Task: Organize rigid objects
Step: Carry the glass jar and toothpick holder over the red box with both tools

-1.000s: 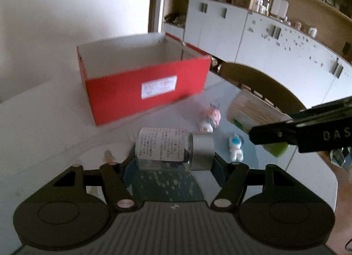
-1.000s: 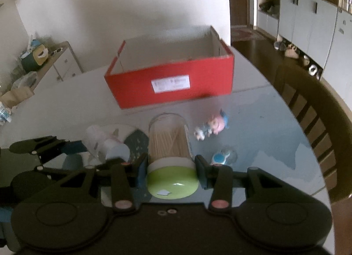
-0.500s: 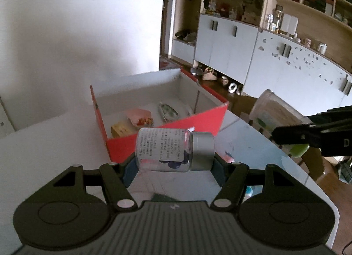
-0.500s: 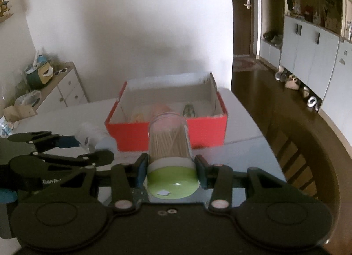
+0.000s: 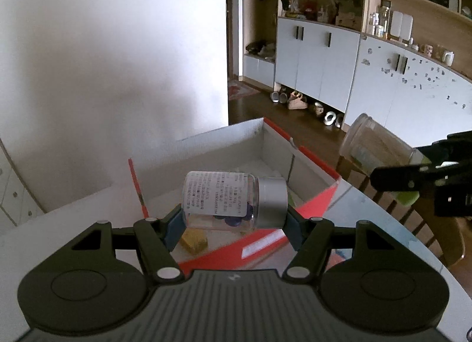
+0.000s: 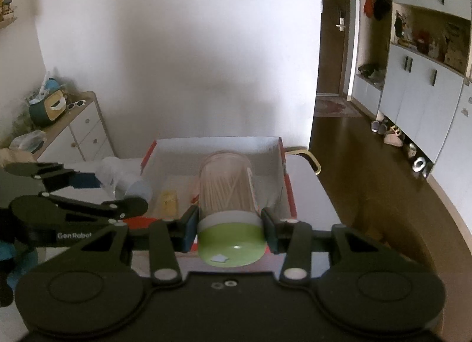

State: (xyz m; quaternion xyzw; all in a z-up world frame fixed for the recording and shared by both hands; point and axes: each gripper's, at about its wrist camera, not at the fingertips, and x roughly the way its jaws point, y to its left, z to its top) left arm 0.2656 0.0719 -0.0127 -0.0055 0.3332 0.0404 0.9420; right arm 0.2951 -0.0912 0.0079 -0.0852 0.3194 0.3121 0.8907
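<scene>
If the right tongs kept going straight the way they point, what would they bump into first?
Probably the inside of the red box. The right tongs, gripping the toothpick jar, aim down into it, so the jar's far end would likely touch first, though depth is hard to judge.
</scene>
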